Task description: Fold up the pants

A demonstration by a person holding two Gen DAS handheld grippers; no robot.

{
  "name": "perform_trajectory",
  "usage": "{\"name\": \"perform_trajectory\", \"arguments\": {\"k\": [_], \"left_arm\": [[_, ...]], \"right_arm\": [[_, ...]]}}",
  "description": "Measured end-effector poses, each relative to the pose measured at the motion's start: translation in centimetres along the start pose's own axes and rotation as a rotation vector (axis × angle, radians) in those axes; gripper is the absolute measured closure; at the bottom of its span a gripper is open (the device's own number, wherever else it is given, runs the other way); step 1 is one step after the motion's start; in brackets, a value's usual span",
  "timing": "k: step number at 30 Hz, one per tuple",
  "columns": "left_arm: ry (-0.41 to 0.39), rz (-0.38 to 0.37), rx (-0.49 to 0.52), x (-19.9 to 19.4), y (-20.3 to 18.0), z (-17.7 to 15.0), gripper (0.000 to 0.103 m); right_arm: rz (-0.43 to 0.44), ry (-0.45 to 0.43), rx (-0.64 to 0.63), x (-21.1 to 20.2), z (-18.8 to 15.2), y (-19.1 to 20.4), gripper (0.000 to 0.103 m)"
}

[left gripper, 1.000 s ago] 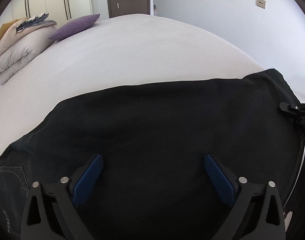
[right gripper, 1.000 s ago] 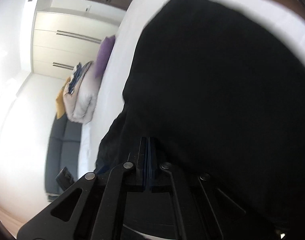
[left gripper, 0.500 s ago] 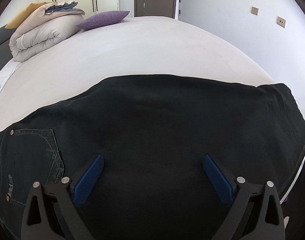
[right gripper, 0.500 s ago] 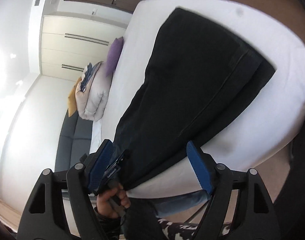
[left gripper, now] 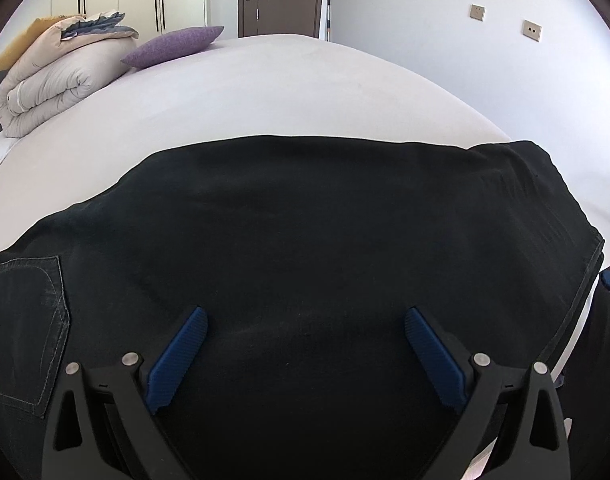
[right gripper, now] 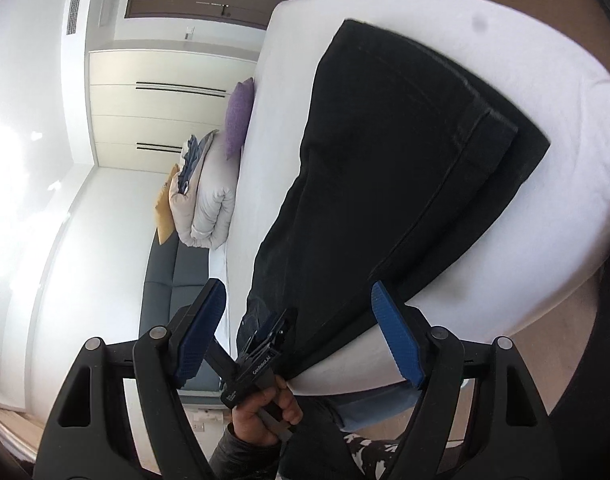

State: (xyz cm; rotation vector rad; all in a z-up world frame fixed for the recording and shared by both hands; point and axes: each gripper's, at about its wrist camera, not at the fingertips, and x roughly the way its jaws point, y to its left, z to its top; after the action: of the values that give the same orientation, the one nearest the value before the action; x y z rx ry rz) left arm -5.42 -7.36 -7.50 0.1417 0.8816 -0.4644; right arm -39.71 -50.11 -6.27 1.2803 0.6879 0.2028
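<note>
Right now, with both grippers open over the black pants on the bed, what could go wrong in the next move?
1. The pants lie at the near edge of the bed; a pull toward the person might drag them off.
2. The left gripper hovers over mid-fabric, so closing there may bunch layers rather than catch an edge.
3. The right gripper faces the left one; they may collide.

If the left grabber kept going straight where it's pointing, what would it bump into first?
Most likely the black pants. The left gripper is open, angled down over them, with only dark cloth between and beyond its fingers. How far above the cloth it is remains unclear.
</note>
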Motion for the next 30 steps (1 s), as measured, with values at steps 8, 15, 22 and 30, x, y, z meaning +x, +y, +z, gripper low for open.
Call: {"name": "perform_trajectory", "arguments": {"k": [8, 15, 22, 30], "left_arm": [[-0.054, 0.017, -0.077, -2.6, 3.0, 0.1, 0.005], [-0.086, 0.053, -0.156, -4.9, 6.2, -0.8, 0.005], [-0.055, 0.041, -0.166, -3.4, 6.4, -1.3, 0.005], [-0.023, 0.053, -0.142, -2.3, 6.0, -1.7, 0.005]], "right_arm": [[0.037, 0.225, 0.029, 10.2, -4.3, 1.2, 0.028], [0.015, 0.346, 0.055, 16.7, -6.6, 1.3, 0.032], [0.007, 0.372, 0.094, 19.1, -7.8, 1.7, 0.034], [-0.053, 0.422, 0.095, 21.5, -8.9, 1.1, 0.101]]}}
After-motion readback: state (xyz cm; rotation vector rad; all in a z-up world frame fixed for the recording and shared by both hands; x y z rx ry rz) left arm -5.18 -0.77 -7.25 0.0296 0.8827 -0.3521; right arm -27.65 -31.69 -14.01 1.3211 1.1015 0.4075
